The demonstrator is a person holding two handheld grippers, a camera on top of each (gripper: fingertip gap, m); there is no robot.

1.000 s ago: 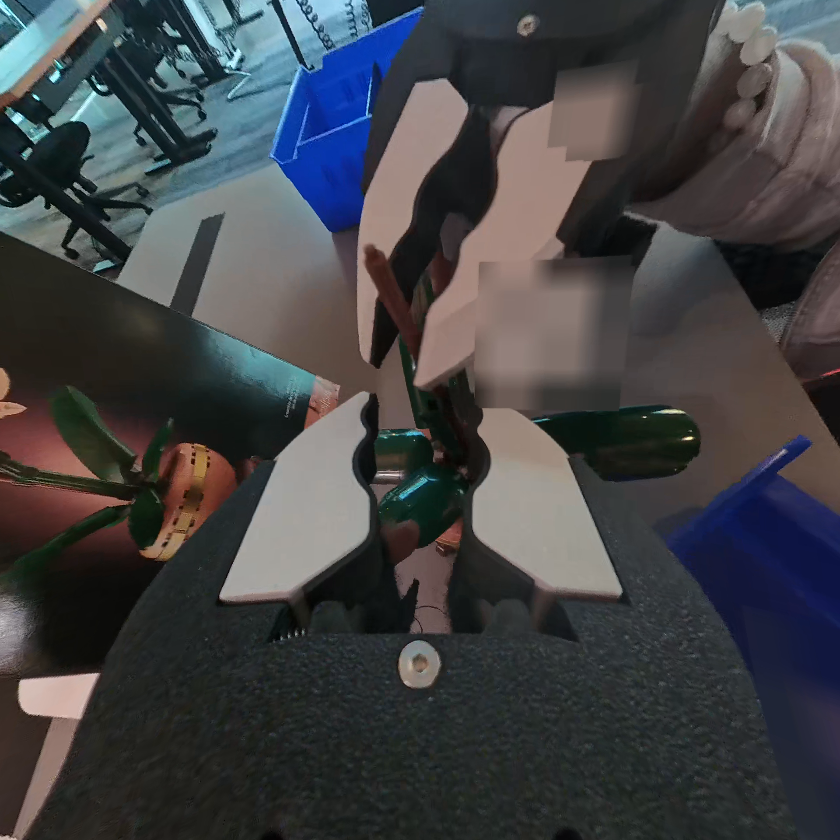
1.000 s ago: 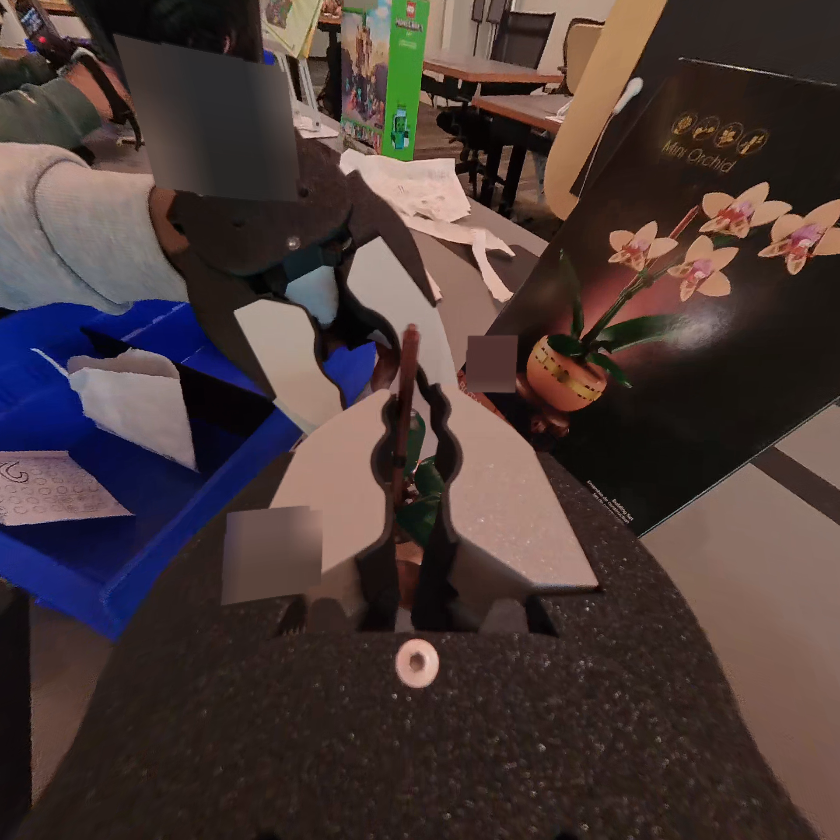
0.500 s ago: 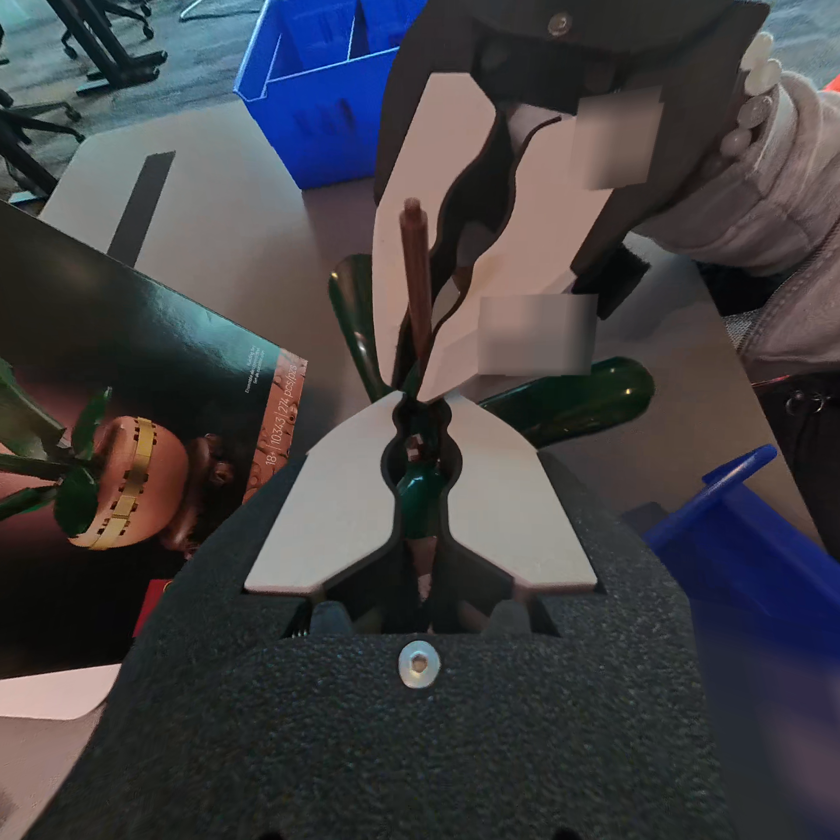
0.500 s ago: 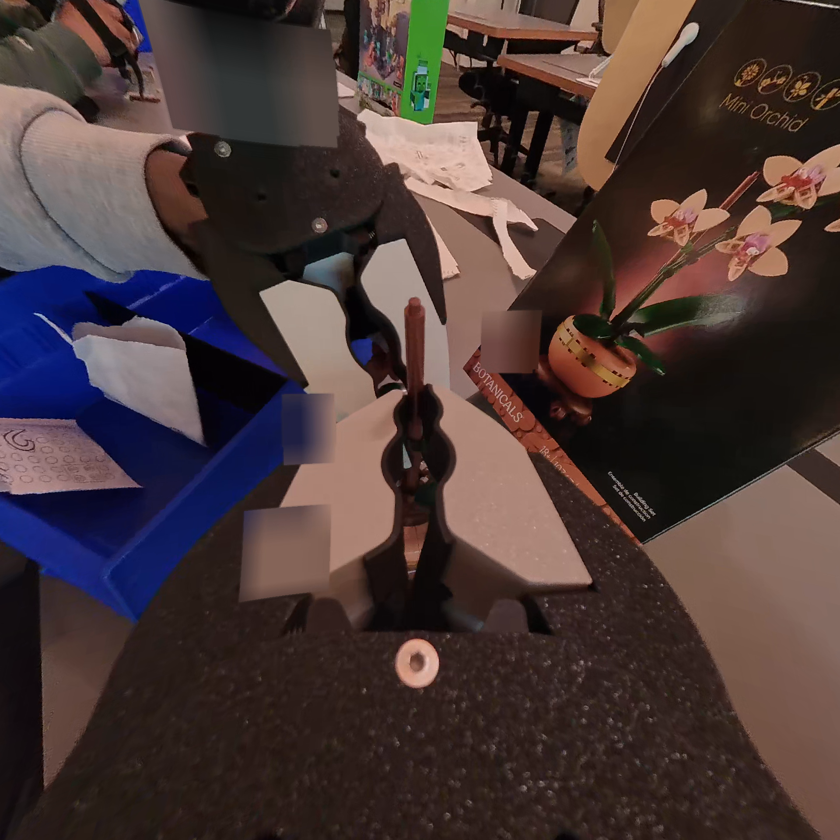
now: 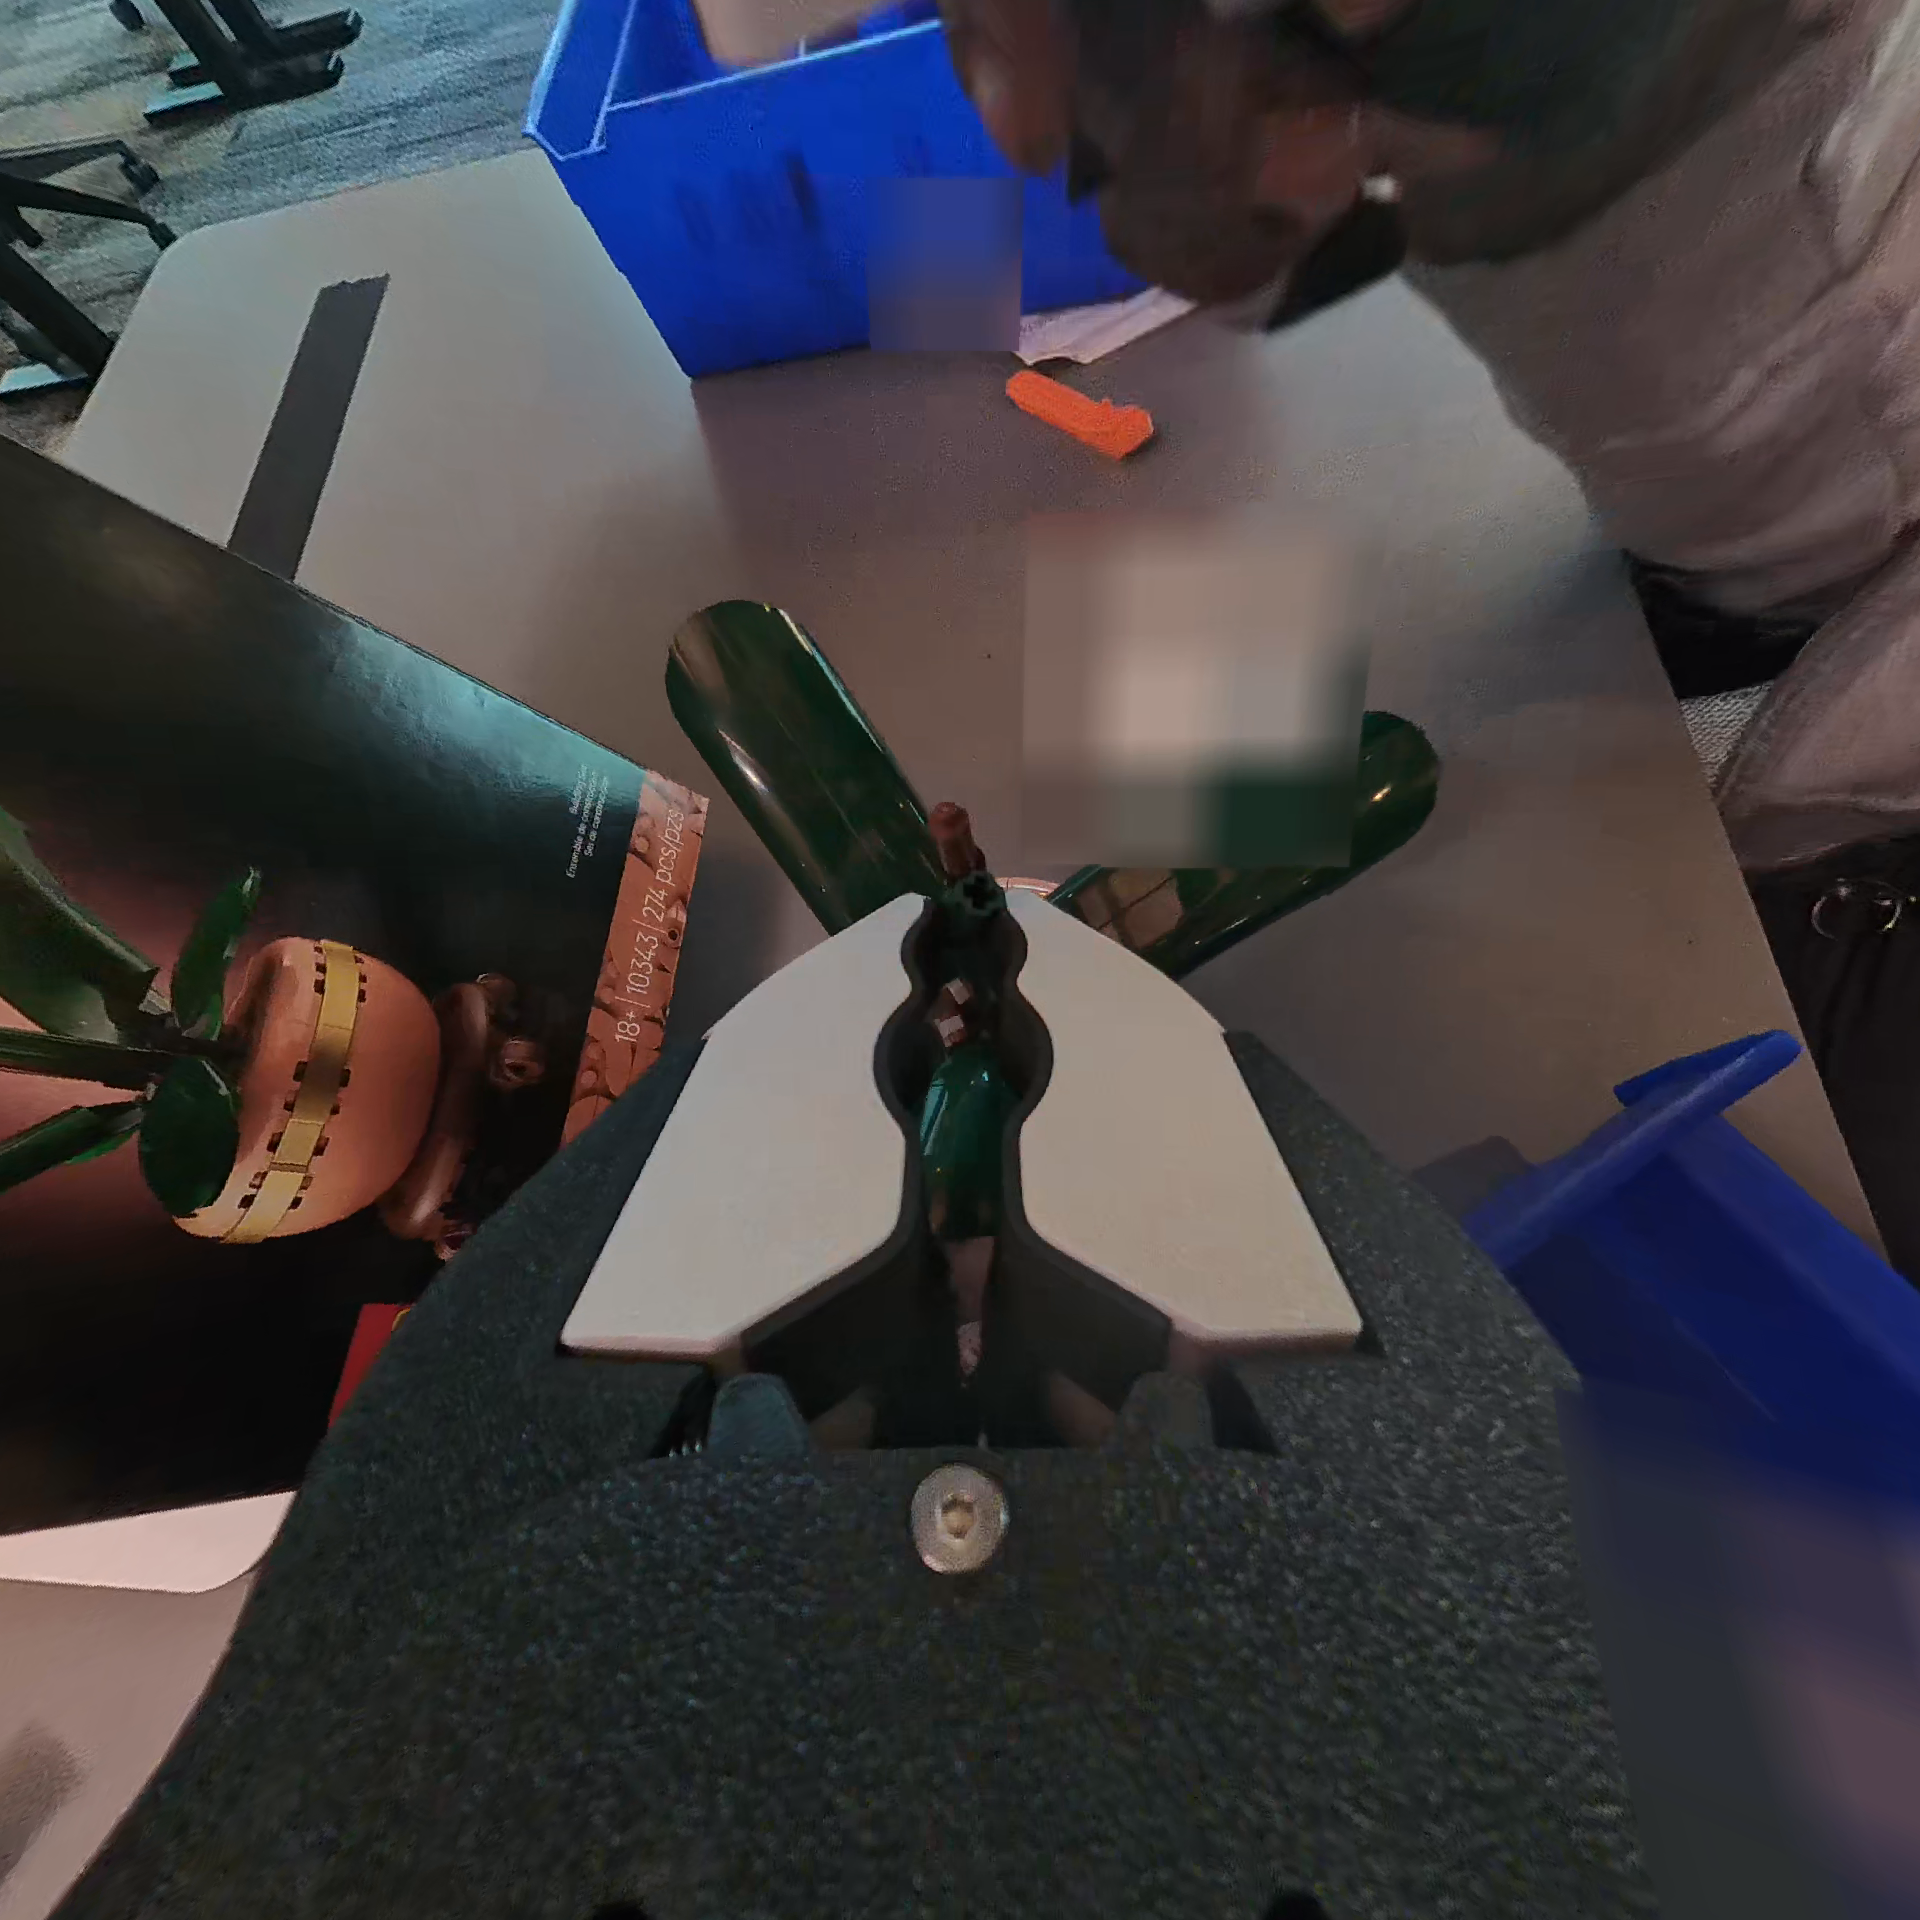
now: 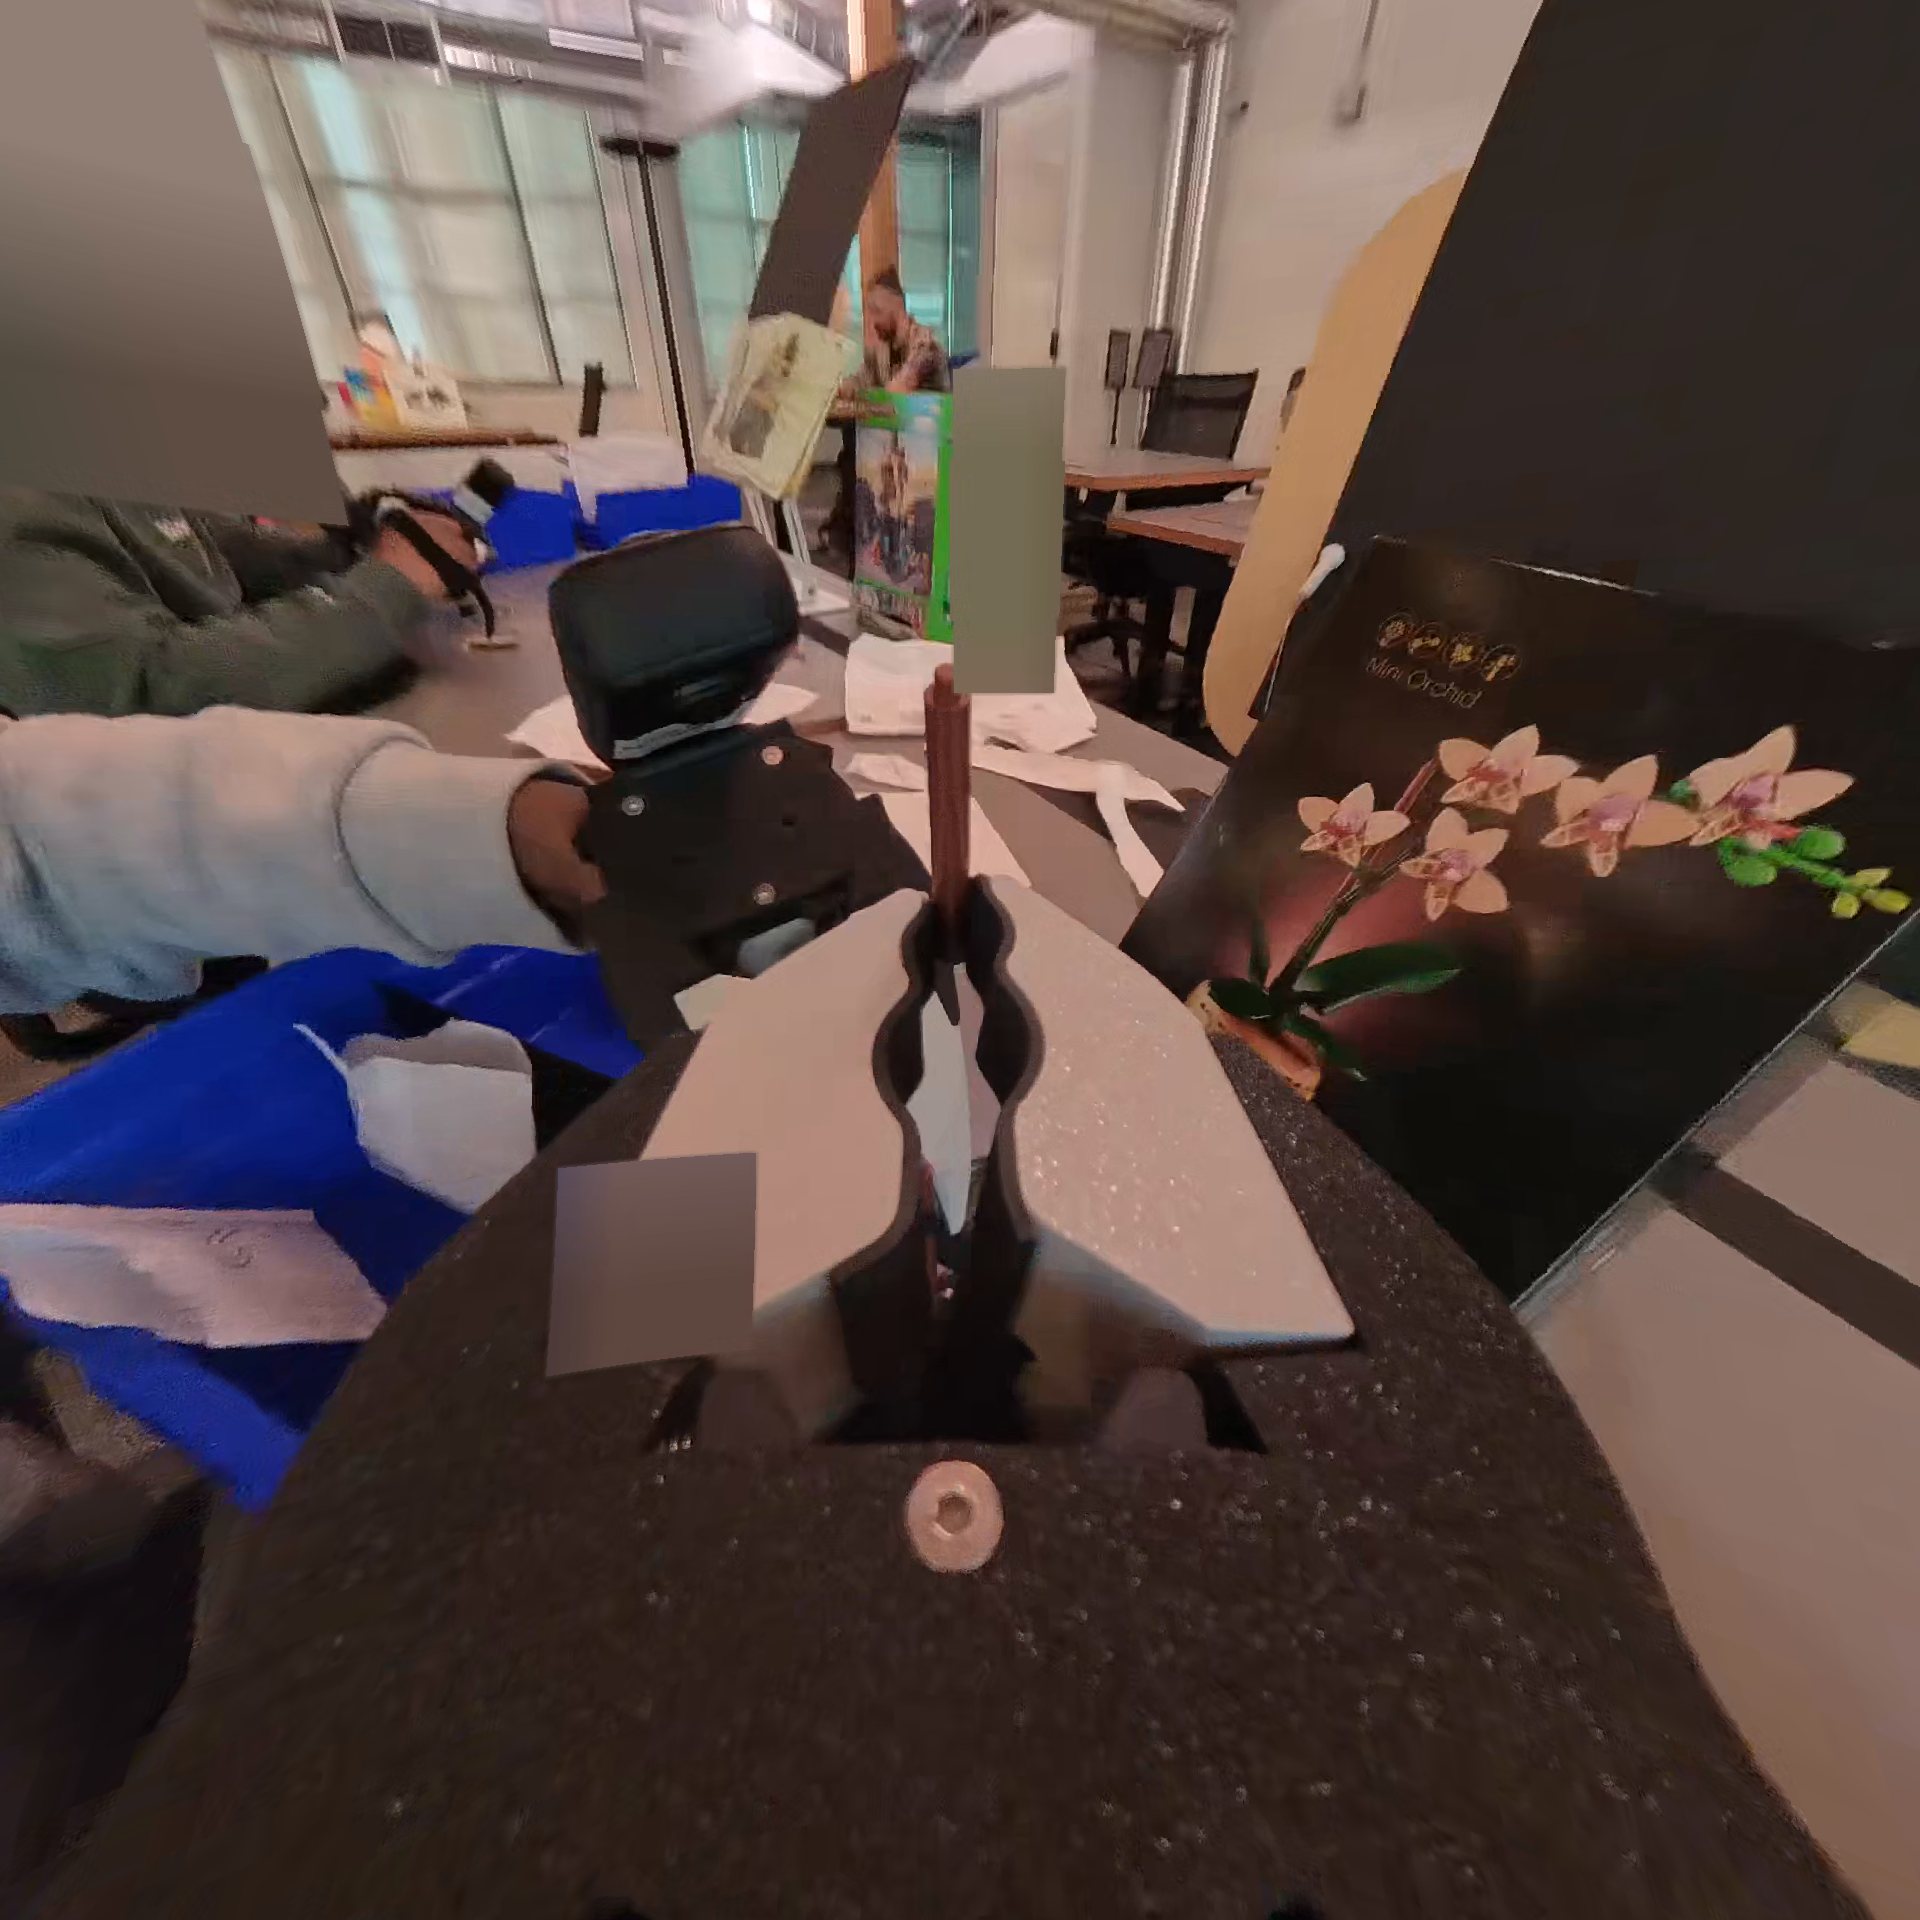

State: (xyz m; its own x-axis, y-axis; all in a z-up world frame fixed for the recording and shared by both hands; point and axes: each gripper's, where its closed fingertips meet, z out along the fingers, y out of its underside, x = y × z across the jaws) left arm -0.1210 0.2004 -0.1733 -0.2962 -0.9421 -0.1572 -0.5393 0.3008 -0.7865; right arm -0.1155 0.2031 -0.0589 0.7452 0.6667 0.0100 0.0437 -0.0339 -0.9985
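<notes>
My left gripper (image 5: 966, 914) is shut on a dark green leaf piece (image 5: 961, 1132) just above the grey table (image 5: 540, 436). Two long green leaves (image 5: 800, 758) fan out past its tips, and a short brown stub (image 5: 951, 831) stands at their joint. My right gripper (image 6: 951, 904) is shut on a thin brown rod (image 6: 945, 790), held upright in the air and apart from the leaf piece. The left gripper (image 6: 717, 831), held by a hand in a grey sleeve, shows low on the left in the right wrist view. The right hand is a dark blur (image 5: 1247, 156) at the top.
A black box with an orchid picture (image 5: 260, 935) (image 6: 1558, 883) leans on the left of the table. Blue bins stand at the far edge (image 5: 779, 187), at the near right (image 5: 1714, 1247) and beside the left gripper (image 6: 208, 1122). An orange piece (image 5: 1081, 416) lies on the table. Papers (image 6: 956, 707) lie behind. Spacing between my two grippers at the tips: around 11 cm.
The left gripper has closed tighter on the leaf piece. The right gripper has lifted up and away with the brown rod, so the two grippers are now apart.
</notes>
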